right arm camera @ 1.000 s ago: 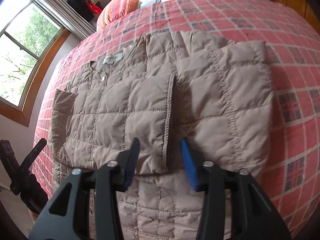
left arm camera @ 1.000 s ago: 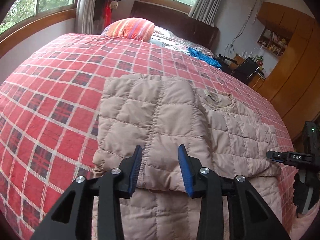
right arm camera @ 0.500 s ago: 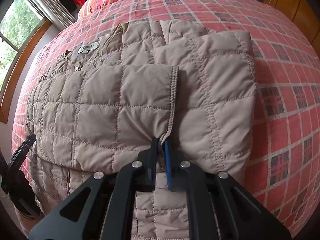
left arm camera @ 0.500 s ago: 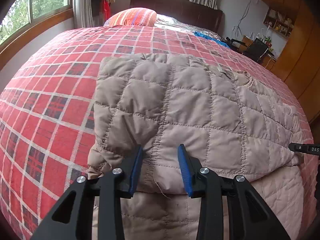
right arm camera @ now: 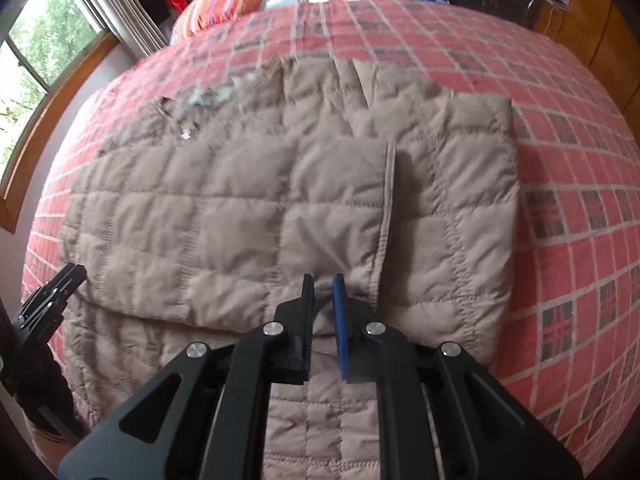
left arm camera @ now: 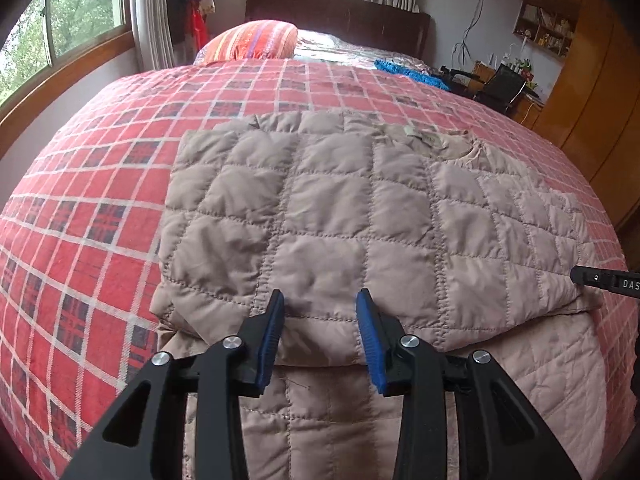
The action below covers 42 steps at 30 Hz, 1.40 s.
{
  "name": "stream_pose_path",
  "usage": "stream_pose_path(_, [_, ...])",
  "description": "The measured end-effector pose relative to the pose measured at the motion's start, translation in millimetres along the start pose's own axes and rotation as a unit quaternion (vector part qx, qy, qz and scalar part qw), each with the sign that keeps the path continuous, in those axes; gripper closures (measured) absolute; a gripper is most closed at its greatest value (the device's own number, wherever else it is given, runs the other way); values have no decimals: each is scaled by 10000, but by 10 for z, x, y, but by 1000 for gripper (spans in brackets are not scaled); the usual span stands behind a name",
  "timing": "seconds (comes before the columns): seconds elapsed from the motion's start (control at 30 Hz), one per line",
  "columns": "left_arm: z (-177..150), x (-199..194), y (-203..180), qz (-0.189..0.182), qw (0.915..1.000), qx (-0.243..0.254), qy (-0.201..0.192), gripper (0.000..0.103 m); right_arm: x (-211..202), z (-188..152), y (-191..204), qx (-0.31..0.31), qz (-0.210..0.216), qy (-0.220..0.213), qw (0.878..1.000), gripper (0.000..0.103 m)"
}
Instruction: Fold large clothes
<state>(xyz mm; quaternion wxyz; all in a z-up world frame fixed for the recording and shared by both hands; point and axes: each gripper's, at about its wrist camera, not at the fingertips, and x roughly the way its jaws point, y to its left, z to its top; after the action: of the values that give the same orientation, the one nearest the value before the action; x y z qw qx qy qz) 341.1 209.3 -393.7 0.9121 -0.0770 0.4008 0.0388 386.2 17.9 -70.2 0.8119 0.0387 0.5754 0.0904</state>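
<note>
A beige quilted jacket (left arm camera: 340,216) lies on the red plaid bed (left arm camera: 100,200), its sleeves folded over the body and its lower part toward me. My left gripper (left arm camera: 320,314) is open, its blue pads on either side of the folded layer's near edge, left half. In the right wrist view the jacket (right arm camera: 224,220) is slightly blurred. My right gripper (right arm camera: 323,284) is shut on the near edge of the folded sleeve, beside its ribbed cuff (right arm camera: 386,216). The right gripper's tip (left arm camera: 600,280) shows at the jacket's right side, and the left gripper (right arm camera: 52,292) shows at the left.
A striped orange pillow (left arm camera: 252,40) and a blue cloth (left arm camera: 408,72) lie at the head of the bed. Windows (left arm camera: 60,28) run along the left wall. A wooden wardrobe (left arm camera: 592,80) and a cluttered desk (left arm camera: 500,80) stand at the right.
The right gripper went from open to shut on the folded sleeve's near edge. The left gripper stayed open and came up to the folded edge on the left.
</note>
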Motion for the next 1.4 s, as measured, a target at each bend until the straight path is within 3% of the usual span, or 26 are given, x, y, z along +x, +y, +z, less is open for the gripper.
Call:
stream_pose_path(0.2, [-25,129,28,36,9999,29,109,65,202,-2,-44,34,35,95,9999,98])
stream_pose_path(0.33, [-37,-92,65,54,9999,19,109,65,-111,-80,-56,-35,413,-167,9990,92])
stream_pose_path(0.4, [-128,-385,142,-17,9999,112,-69,56,-383,-234,-71,-223,706,-409,9964,86])
stream_pose_path(0.43, [-196,-541,202,-42,9997,165,-177,50,-545,-366,-91,-326,790,-541,9949,83])
stream_pose_path(0.5, [-369,-828,353,-8,9992,231,-330,42,-819,-663,-168,-497,757,-734,9932,66])
stream_pose_path(0.63, [-819,-1205,698,233,9991,236,-275,39,-1038,-1223,-325,-633,691,-723,9930,59])
stream_pose_path(0.77, [-1330,-1423,1001,208,9998,66,40,39,-1098,-1787,-503,-657,633,-553,9943,55])
stream_pose_path(0.87, [-1709,-1557,1108,137,9997,14,188,38,-1153,-2148,-550,-586,654,-564,9945,44])
stream_pose_path(1.0, [-2096,-1603,1178,54,9989,-141,452,37,-1189,-2541,-733,-335,846,-485,9947,44])
stream_pose_path(1.13, [-2336,-1609,1197,72,9981,-272,549,37,-1169,-2758,-822,-236,769,-330,9962,44])
stream_pose_path(1.4, [-2517,-1564,1119,-532,9951,-436,711,36,-1043,-2943,-950,-127,903,-104,9958,44])
